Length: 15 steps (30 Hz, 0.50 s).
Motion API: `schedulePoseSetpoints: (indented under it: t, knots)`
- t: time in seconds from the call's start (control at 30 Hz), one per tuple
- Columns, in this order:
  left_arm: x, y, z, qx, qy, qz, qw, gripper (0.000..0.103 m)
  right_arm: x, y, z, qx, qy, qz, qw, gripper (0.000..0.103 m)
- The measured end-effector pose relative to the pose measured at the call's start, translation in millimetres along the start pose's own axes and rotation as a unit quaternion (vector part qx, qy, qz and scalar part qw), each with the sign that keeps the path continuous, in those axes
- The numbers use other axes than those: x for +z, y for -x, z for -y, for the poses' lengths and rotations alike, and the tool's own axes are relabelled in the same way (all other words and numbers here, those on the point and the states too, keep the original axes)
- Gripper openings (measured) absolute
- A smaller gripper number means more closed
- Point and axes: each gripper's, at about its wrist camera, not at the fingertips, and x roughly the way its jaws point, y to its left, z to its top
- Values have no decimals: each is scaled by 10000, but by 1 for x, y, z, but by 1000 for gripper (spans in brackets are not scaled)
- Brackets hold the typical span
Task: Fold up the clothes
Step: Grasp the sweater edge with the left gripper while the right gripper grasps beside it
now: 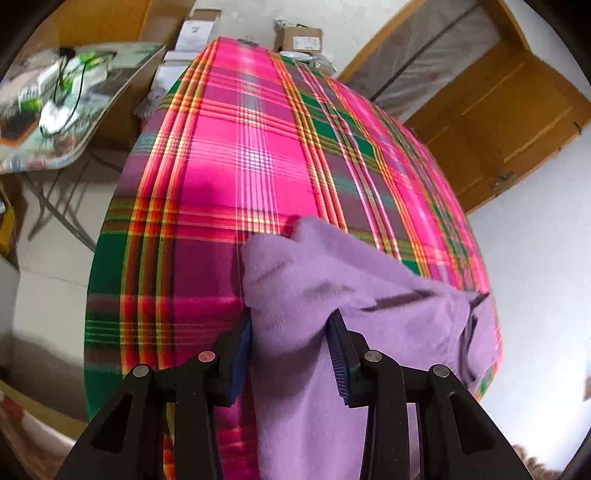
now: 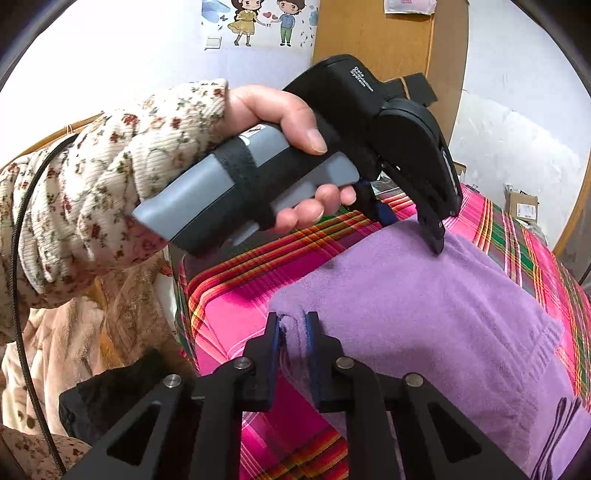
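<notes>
A: Status of the left gripper [image 1: 291,354]?
B: Clamped on a bunched fold of the purple garment [image 1: 354,295], which lies on the plaid-covered table [image 1: 221,177] near its right edge.
A: The right gripper [image 2: 293,343]?
B: Clamped on the garment's near edge.
A: Room for moving?
B: Bare plaid extends beyond and left of the garment.

One purple garment [image 1: 332,295] lies on one plaid cloth [image 1: 221,166]. Two grippers show: the left gripper [image 1: 291,354] and the right gripper [image 2: 293,332]. Two cardboard boxes [image 1: 299,37] stand beyond the cloth. One cartoon sticker [image 2: 262,22] with two figures hangs on the wall.
</notes>
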Motion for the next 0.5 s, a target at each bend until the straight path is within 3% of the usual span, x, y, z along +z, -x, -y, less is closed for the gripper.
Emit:
schedulePoseSetpoints:
  t: [0.13,0.33,0.5]
  knots:
    - [-1,1,-5,-97,63,24,9999,38,0,0,4,48,-4,22,10000,13]
    - [-2,1,-10,-198,333,22,9992,28,2,7,8,40,-1,178,9998,12]
    - [-2,9,6,-152,213,122,9996,20,2,26,18,-13,-108,443,9990,11]
